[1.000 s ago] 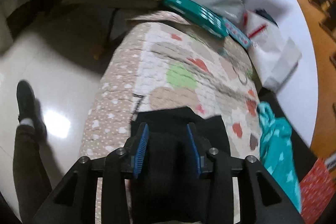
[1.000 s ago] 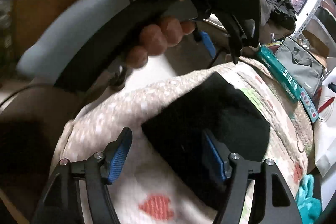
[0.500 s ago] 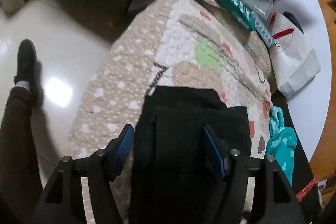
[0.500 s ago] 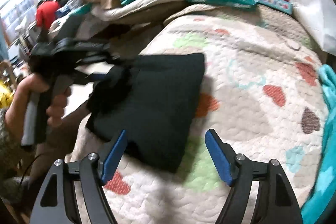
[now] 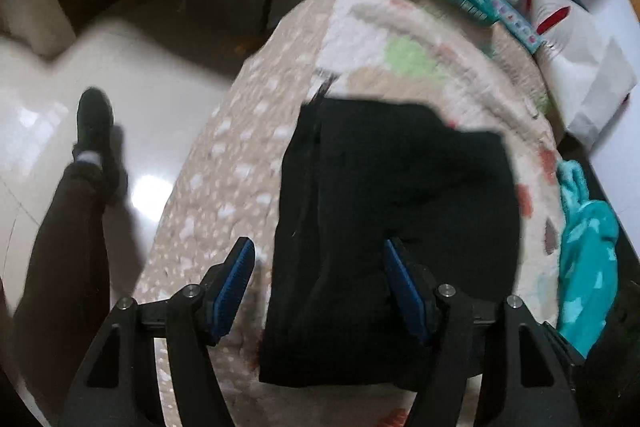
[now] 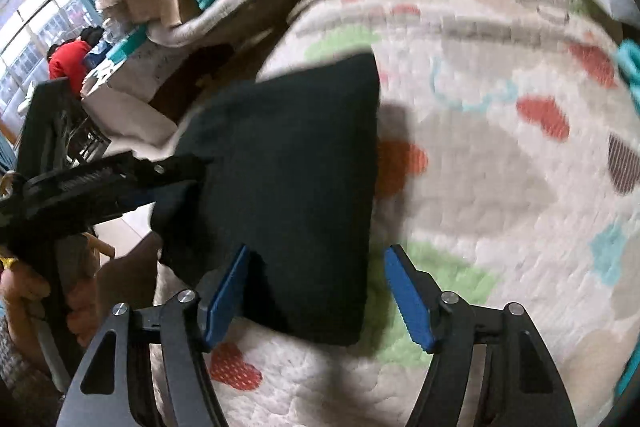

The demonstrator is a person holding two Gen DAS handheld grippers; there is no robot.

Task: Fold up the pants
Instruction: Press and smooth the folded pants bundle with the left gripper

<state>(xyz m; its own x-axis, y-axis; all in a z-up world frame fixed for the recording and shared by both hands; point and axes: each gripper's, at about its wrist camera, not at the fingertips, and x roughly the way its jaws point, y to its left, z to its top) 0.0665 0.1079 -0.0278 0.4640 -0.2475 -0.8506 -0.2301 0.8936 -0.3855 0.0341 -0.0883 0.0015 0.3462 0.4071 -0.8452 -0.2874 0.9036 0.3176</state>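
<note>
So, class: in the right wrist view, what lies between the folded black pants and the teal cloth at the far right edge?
Only bare patterned quilt, between the pants and the teal cloth.

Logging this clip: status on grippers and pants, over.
Left hand-held gripper open, right hand-held gripper open, neither gripping. Black pants folded on quilt. Nothing in the way.

Your quilt [image 6: 500, 187] is smeared with motion blur in both views, so the print's mushy. The black pants [image 5: 392, 227] show no readable fold lines, and their near edge hides behind your left gripper [image 5: 320, 283]. The teal cloth [image 5: 584, 247] gets cut off at the lens rim.
</note>
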